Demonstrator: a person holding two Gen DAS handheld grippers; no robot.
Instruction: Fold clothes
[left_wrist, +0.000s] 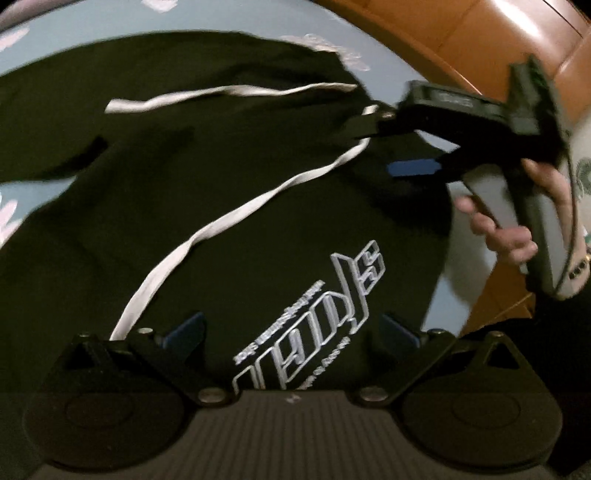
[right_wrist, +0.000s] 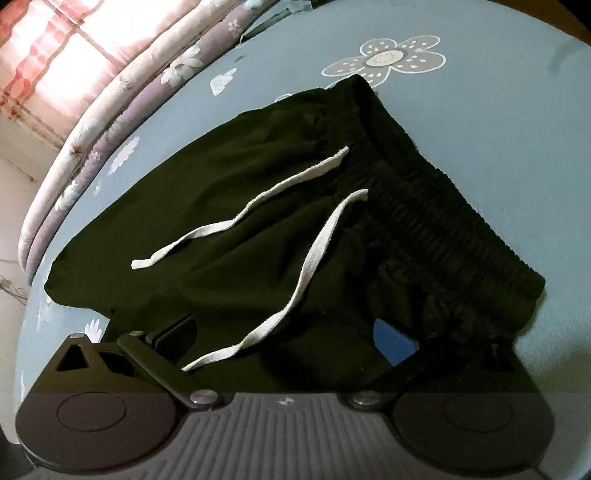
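Black fabric fills both views: a pair of shorts (right_wrist: 258, 236) with an elastic waistband (right_wrist: 436, 206) and two pale drawstrings (right_wrist: 317, 254) is spread on a bed covered by a light blue sheet (right_wrist: 480, 110) printed with flowers. A white outlined logo (left_wrist: 314, 328) is seen on the cloth in the left wrist view.

The step in hand is judged to be an early one: the garment appears laid out roughly flat, with no fold clearly made. The left gripper (left_wrist: 291, 332) is held over the logo end with its fingers spread wide and nothing between them. The right gripper (right_wrist: 284, 336) is likewise seen with its fingers apart, low over the cloth near the waistband end; in the left wrist view it (left_wrist: 373, 147) is carried by a hand (left_wrist: 517, 221) and its tips lie at the edge of the shorts, close to a drawstring. No grip on the fabric is shown.

The next move is judged to call for an edge or corner to be pinched by each gripper, with the loose drawstrings kept from trailing out of the fold.

Much is hard to make out. The left wrist view is blurred, so contact between the right fingertips and the cloth cannot be told. The near hem is hidden behind the gripper bodies, and the dark cloth swallows most creases and seams.
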